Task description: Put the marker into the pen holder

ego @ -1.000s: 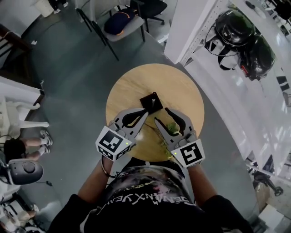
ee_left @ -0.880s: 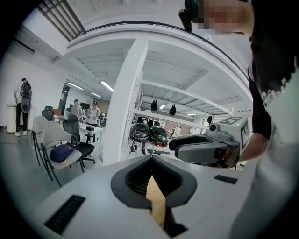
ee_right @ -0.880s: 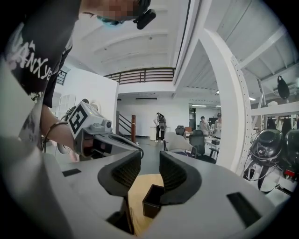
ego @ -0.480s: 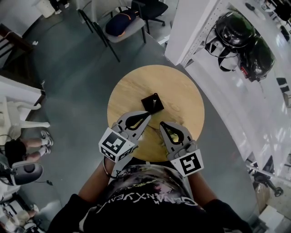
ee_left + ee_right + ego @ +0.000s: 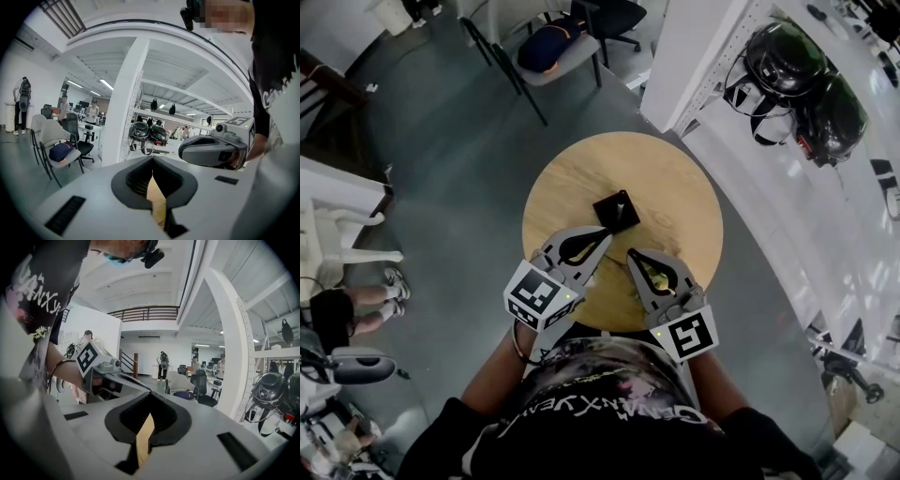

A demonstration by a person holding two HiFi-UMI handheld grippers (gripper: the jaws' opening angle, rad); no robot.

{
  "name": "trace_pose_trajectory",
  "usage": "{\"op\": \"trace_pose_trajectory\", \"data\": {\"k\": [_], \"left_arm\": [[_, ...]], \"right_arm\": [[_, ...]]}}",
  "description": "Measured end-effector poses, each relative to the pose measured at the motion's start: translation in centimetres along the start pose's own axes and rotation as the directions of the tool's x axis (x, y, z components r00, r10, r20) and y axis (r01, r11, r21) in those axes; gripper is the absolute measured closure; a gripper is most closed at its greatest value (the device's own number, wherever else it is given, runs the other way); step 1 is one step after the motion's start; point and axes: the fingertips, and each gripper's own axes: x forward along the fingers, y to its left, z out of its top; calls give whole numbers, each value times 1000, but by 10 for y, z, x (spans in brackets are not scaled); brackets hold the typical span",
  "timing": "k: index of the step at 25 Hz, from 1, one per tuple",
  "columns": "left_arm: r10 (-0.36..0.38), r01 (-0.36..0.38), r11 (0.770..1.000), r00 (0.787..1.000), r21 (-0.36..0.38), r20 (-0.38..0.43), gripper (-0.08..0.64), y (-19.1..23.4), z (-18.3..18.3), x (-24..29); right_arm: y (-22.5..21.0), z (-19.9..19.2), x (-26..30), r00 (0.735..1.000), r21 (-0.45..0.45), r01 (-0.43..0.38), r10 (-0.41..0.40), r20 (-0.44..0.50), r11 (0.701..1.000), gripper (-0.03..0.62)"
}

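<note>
A: Left gripper (image 5: pixel 605 236) and right gripper (image 5: pixel 630 254): how do we hold them?
B: Both pinched together, empty, over the table (image 5: pixel 675 178).
A: And the holder (image 5: pixel 616 212)?
B: It stands mid-table, just beyond our tips; the marker we cannot make out.

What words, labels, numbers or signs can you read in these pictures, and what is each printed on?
"VANX", roughly, then cut off: white print on the person's black T-shirt.
The T-shirt's chest print in the head view: upside down and too distorted to read.
Left gripper and right gripper: their cubes bear square coded patterns, no letters.
</note>
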Motion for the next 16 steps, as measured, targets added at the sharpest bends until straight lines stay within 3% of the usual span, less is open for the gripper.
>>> {"op": "trace_pose_trajectory", "data": {"k": [16], "left_arm": [[-21, 21, 1000, 1000, -3, 18, 541, 0, -1, -12]], "right_arm": [[13, 0, 0, 999, -53, 8, -10, -35, 999, 594]]}}
